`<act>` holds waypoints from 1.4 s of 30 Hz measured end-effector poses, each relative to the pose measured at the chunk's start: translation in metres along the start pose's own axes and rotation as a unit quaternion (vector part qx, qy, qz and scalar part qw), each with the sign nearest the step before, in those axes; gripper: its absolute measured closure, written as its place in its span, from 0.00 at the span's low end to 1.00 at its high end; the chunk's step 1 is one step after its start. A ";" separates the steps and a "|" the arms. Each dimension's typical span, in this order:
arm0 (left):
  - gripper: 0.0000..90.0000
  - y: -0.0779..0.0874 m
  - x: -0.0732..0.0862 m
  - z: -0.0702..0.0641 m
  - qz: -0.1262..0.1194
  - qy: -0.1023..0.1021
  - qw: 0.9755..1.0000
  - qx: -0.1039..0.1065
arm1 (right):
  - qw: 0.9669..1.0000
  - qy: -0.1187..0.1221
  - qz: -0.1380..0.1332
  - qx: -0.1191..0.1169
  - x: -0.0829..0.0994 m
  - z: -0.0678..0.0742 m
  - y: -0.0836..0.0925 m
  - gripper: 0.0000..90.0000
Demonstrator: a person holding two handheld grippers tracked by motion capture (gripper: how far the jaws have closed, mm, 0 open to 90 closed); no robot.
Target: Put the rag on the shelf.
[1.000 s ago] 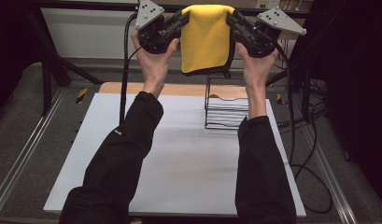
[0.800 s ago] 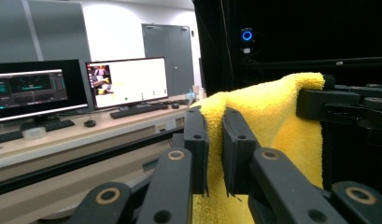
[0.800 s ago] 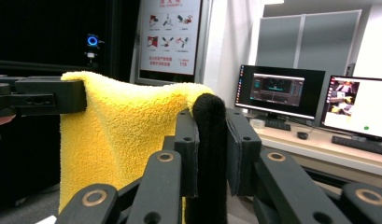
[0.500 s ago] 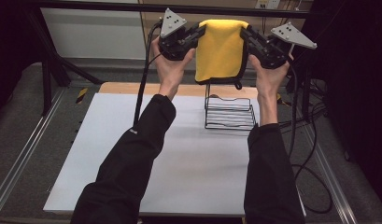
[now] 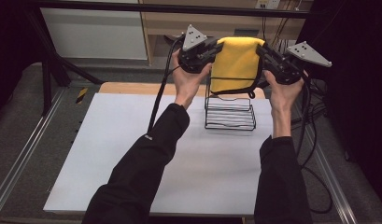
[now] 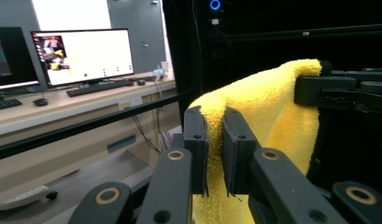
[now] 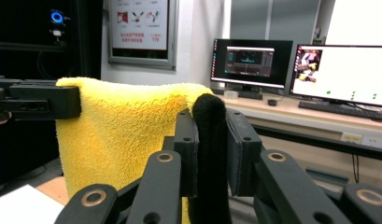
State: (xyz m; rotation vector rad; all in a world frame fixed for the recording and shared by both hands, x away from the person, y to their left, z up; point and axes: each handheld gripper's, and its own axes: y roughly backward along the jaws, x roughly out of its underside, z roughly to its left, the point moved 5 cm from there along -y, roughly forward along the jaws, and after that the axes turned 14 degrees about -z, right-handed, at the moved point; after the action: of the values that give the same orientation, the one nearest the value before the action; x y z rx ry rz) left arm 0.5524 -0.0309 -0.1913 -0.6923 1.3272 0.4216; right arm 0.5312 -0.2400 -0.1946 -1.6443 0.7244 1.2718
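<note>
A yellow towel (image 5: 236, 63) with a black edge hangs stretched between my two grippers, above the back of a black wire rack (image 5: 229, 108) on the white table (image 5: 132, 158). My left gripper (image 5: 215, 50) is shut on the towel's left top corner; in the left gripper view its jaws pinch the yellow cloth (image 6: 268, 116). My right gripper (image 5: 262, 51) is shut on the right top corner; in the right gripper view the black edge (image 7: 210, 140) sits between its jaws, with the yellow towel (image 7: 118, 135) spread to the left. The towel's lower edge hangs just above the rack's back wires.
A wooden board (image 5: 132, 87) lies along the table's far edge. Cables (image 5: 314, 140) trail down at the right of the table. Metal rails (image 5: 20, 154) run along both sides. Desks with monitors (image 7: 343, 74) stand beyond.
Both hands have carried the towel to the right and lower, from above the table's far edge to just over the wire rack. Both grips stay the same.
</note>
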 end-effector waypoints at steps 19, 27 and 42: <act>0.90 0.007 0.021 -0.017 0.037 0.011 0.998 0.041 | 1.000 -0.015 0.028 0.002 0.020 -0.006 0.029 0.84; 0.88 0.019 0.027 -0.025 0.076 0.020 0.995 0.060 | 0.999 -0.025 0.045 -0.001 0.028 0.000 0.041 0.83; 0.86 0.033 0.042 -0.041 0.126 0.028 0.989 0.070 | 0.996 -0.035 0.079 -0.022 0.044 0.005 0.063 0.82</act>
State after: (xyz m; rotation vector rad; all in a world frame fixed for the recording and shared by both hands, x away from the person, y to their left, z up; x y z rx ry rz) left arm 0.5098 -0.0384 -0.2427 -0.4229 1.4885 0.5104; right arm 0.4885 -0.2580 -0.2561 -1.5933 0.8008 1.4601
